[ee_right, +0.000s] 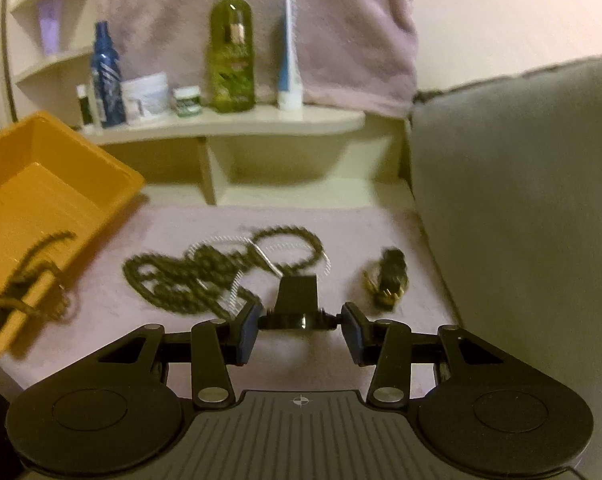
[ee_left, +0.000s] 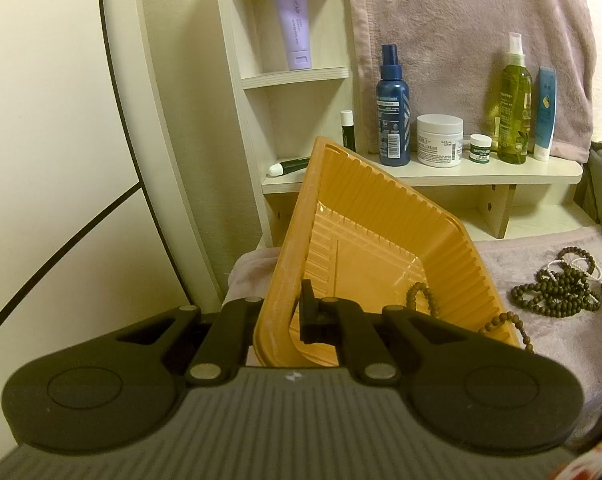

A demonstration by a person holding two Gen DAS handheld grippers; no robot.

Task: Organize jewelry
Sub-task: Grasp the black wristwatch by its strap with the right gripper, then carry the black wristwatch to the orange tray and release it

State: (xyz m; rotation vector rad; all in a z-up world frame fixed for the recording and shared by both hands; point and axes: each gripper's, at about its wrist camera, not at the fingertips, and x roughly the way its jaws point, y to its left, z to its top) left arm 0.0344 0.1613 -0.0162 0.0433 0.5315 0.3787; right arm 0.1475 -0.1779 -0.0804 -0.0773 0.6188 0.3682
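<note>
Left claw [ee_left: 279, 320] is clamped tight on the near rim of the orange tray [ee_left: 381, 216], holding it tilted up on one side. One brown bead bracelet [ee_left: 419, 294] lies inside the tray; another strand [ee_left: 509, 326] drapes over its lower edge. Right claw [ee_right: 299, 326] grips a black watch [ee_right: 297, 308] by its case, fingers [ee_right: 247, 332] partly spread, pads pressing each side. Heap of brown and white bead bracelets [ee_right: 221, 268] lies on the pinkish towel [ee_right: 341, 232] just ahead of the right claw, a gold-and-dark piece [ee_right: 389, 280] beside it. Right-wrist view blurred. Cosmetics bottles [ee_left: 393, 108] stand on the shelf [ee_left: 481, 172] behind.
</note>
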